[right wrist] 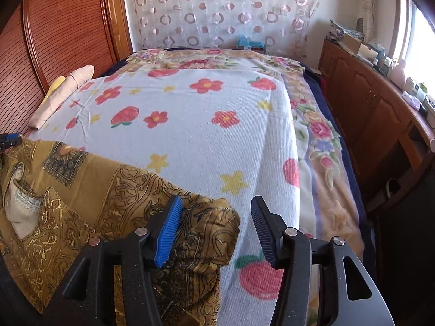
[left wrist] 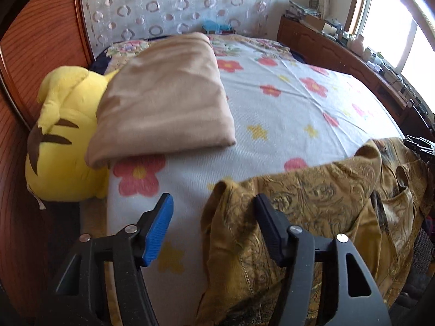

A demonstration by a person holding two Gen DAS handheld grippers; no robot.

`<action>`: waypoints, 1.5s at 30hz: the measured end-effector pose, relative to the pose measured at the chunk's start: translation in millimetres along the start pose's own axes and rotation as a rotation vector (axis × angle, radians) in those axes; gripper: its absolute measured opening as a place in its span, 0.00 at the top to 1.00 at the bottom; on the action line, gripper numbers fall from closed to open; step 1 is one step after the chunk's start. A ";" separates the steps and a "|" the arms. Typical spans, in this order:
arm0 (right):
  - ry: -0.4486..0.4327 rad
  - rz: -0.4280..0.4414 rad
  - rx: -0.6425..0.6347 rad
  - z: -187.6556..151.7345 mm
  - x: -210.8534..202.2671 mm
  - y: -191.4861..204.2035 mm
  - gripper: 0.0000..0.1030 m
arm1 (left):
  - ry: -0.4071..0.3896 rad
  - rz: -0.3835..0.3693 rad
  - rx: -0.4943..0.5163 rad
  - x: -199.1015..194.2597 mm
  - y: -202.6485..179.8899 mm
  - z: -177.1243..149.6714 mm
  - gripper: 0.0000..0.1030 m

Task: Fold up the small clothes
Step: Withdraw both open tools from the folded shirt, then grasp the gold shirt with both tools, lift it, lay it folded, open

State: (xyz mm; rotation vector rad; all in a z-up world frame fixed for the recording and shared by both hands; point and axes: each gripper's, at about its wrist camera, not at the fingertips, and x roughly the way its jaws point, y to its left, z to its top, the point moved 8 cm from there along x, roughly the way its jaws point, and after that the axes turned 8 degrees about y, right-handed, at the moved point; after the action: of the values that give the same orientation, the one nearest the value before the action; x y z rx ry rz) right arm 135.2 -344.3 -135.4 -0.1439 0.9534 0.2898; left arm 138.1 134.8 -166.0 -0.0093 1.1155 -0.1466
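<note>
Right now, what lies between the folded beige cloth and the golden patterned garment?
Only bare flowered bedspread separates the folded beige cloth from the golden patterned garment; the left wrist view shows it.

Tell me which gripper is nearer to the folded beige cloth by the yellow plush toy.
Left. The left gripper faces the beige cloth close ahead; the right gripper sees that cloth far off to its left.

The garment (left wrist: 312, 209) is mustard gold with dark paisley scrollwork and framed picture patches. The bedspread (right wrist: 206, 141) is pale white-blue, scattered with red flowers, yellow stars and strawberries. The folded blanket (left wrist: 163, 100) is plain beige, the plush toy (left wrist: 65, 135) bright yellow with brown stripes.
</note>
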 end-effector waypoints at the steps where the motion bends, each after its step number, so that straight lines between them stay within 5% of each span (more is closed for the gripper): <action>1: 0.005 0.003 0.000 -0.7 -0.6 0.0 0.46 | 0.012 -0.010 0.000 3.1 -1.9 -4.7 0.43; 4: 0.026 0.023 0.008 0.2 1.3 1.4 0.46 | 0.008 0.001 0.020 2.3 -6.2 -8.4 0.47; 6: 0.041 0.033 0.008 0.2 1.7 3.2 0.46 | 0.009 -0.036 0.028 -0.4 -11.7 -8.7 0.67; 10: 0.062 0.101 -0.032 0.8 -2.1 15.7 0.47 | 0.003 -0.054 0.070 -7.0 -23.1 -10.0 0.84; 14: 0.067 0.148 -0.092 -5.8 -9.2 30.9 0.87 | -0.092 -0.067 0.071 -40.3 -30.8 -8.5 0.88; 17: 0.014 0.139 -0.118 -9.2 -26.9 35.7 0.93 | -0.206 -0.089 0.050 -83.4 -35.2 -5.4 0.89; 34: -0.572 0.041 -0.186 33.6 -331.6 57.1 0.95 | -0.766 -0.097 0.110 -355.2 -56.2 40.3 0.91; 45: -0.764 -0.024 -0.197 63.5 -464.3 56.7 0.95 | -0.947 -0.059 0.109 -444.3 -44.0 59.5 0.91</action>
State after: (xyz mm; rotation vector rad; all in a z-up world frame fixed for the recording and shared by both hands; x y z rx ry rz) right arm -85.2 -358.3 281.8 -0.2051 0.1641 0.3780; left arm -5.2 141.6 261.0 -0.0125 0.1609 -0.2239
